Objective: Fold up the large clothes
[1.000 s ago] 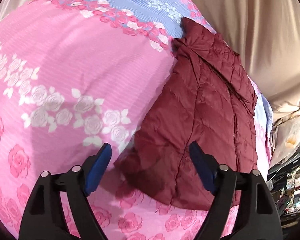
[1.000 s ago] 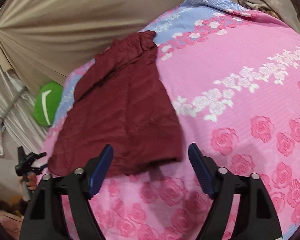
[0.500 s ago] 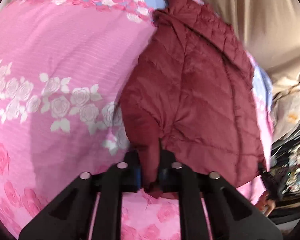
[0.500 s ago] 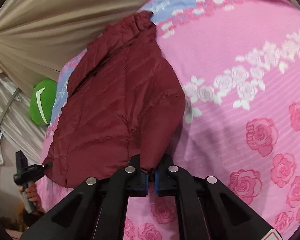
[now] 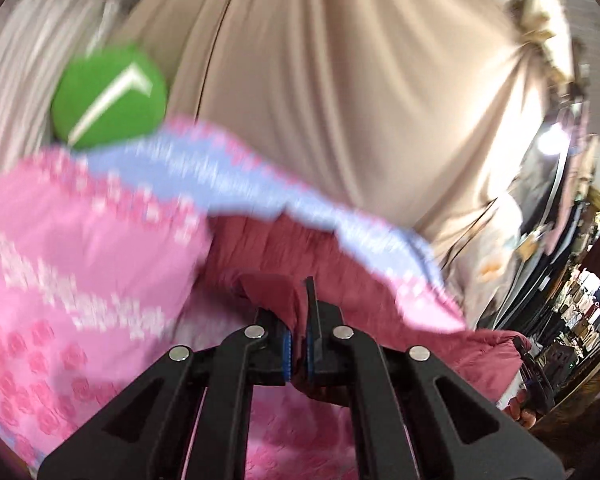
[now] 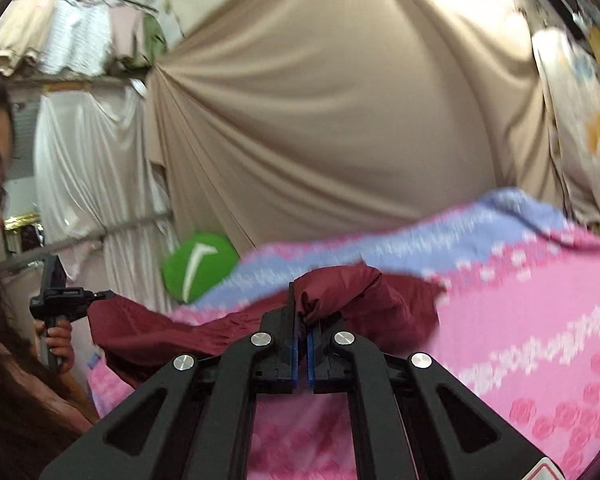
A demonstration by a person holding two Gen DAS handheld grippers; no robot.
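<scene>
A maroon quilted jacket (image 5: 260, 256) lies partly on the pink rose bedspread (image 5: 80, 260), its near edge lifted. My left gripper (image 5: 299, 332) is shut on a bunched corner of that edge. My right gripper (image 6: 302, 332) is shut on the other corner of the jacket (image 6: 380, 300), and the cloth hangs stretched between the two. In the right wrist view the left gripper (image 6: 104, 295) shows at the left, in a person's hand, with the jacket running from it. Both views are motion-blurred.
A beige curtain (image 5: 340, 100) hangs behind the bed. A green cushion (image 6: 198, 266) sits at the bed's far end. White drapes (image 6: 92, 168) hang at the left. The person stands close at the left edge of the right wrist view. Cluttered shelves (image 5: 580, 312) are at the right.
Both grippers went from open over the jacket's near edge to shut on its corners, then rose. The views tilted up from the bedspread to the curtain.
</scene>
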